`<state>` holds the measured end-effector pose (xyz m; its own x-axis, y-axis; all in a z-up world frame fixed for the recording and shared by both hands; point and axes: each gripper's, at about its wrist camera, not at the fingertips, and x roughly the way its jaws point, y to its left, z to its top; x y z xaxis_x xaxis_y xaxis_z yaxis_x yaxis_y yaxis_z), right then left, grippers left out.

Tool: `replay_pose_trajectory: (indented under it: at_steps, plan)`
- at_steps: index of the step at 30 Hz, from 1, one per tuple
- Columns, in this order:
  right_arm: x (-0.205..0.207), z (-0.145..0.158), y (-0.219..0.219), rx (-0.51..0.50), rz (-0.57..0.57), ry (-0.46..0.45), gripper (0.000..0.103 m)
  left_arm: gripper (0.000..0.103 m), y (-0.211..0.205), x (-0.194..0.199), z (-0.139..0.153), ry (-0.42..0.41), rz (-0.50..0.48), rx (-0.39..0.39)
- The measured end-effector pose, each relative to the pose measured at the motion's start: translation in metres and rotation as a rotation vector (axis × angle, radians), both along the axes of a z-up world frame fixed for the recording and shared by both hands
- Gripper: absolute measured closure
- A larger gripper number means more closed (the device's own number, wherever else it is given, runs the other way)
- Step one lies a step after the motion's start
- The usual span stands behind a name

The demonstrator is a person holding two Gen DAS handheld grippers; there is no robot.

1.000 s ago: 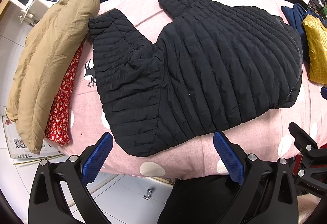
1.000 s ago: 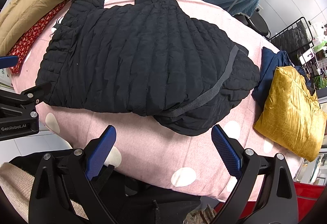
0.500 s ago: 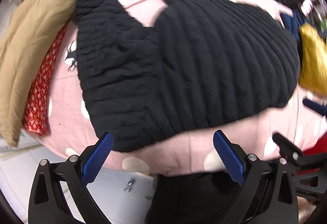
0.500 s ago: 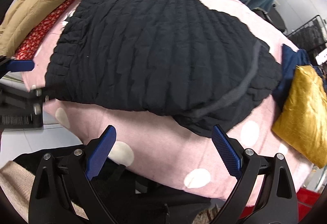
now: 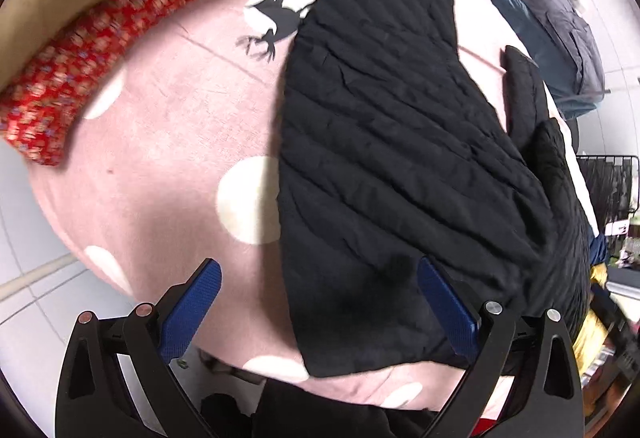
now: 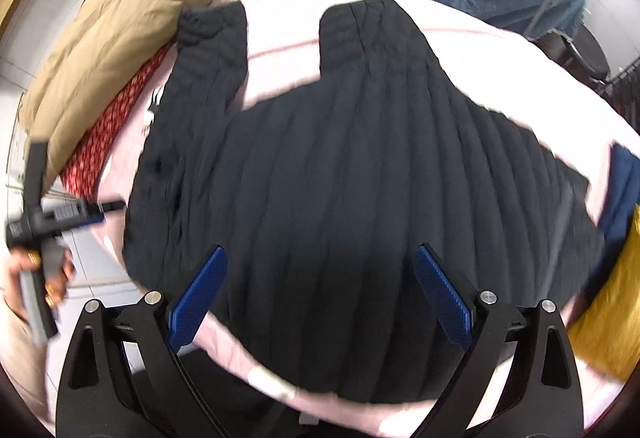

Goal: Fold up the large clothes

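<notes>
You are holding both grippers wide open, gripping nothing. The black quilted jacket (image 6: 360,166) is lying flat on the pink bedspread (image 5: 168,142); your left gripper (image 5: 320,310) is nearer its sleeve edge, right gripper (image 6: 324,290) over the hem.

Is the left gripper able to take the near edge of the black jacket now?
Probably yes: the left gripper is open, the black jacket edge lies between its fingers, and nothing blocks it.
</notes>
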<state>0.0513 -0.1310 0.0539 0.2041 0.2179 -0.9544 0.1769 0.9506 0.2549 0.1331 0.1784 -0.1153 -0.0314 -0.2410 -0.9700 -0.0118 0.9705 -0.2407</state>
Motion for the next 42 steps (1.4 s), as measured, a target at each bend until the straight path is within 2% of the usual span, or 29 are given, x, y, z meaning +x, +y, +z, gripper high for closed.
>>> replay_pose_trajectory:
  at_steps: [7,9,11,14,15,17,18,20,22,28,33,36,38,40,42]
  plan:
    - [0.104,-0.025,0.006,0.083,-0.003,0.048,0.010,0.009,0.006,0.004,-0.027,0.015,0.117,-0.099]
    - [0.124,-0.040,0.017,0.042,0.027,0.078,0.010,0.009,0.006,-0.001,-0.033,0.035,0.150,-0.132]
    - [0.141,-0.063,0.030,-0.051,0.061,0.164,0.010,0.009,0.009,-0.005,-0.037,0.050,0.174,-0.163]
    - [0.143,-0.090,0.044,-0.103,0.131,0.245,0.010,0.010,0.010,-0.007,-0.038,0.047,0.163,-0.166]
    - [0.137,-0.097,0.048,-0.135,0.175,0.261,0.011,0.012,0.010,-0.008,-0.037,0.041,0.145,-0.162]
    - [0.118,-0.095,0.048,-0.112,0.212,0.234,0.030,0.014,0.008,-0.008,-0.034,0.032,0.121,-0.162]
    - [0.108,-0.092,0.045,-0.089,0.212,0.224,0.035,0.017,0.006,-0.009,-0.034,0.030,0.106,-0.161]
    - [0.085,-0.082,0.037,-0.044,0.216,0.211,0.059,0.020,-0.001,-0.009,-0.034,0.036,0.078,-0.160]
    - [0.055,-0.071,0.030,-0.031,0.241,0.202,0.065,0.021,-0.009,-0.013,-0.035,0.051,0.028,-0.172]
    - [-0.037,-0.063,0.018,0.014,0.223,0.248,0.066,0.025,-0.043,-0.034,-0.035,0.093,-0.158,-0.145]
    - [-0.108,-0.073,0.018,0.077,0.129,0.289,0.065,0.027,-0.058,-0.059,-0.040,0.131,-0.226,-0.135]
    - [-0.146,-0.076,0.021,0.109,0.102,0.298,0.053,0.030,-0.062,-0.073,-0.045,0.152,-0.254,-0.132]
    - [-0.168,-0.082,0.018,0.157,0.047,0.332,0.041,0.030,-0.065,-0.081,-0.048,0.164,-0.270,-0.128]
    - [-0.190,-0.088,0.011,0.216,-0.031,0.367,0.036,0.030,-0.070,-0.091,-0.052,0.175,-0.309,-0.112]
    - [-0.200,-0.077,0.007,0.214,-0.058,0.339,0.036,0.031,-0.071,-0.096,-0.053,0.175,-0.333,-0.109]
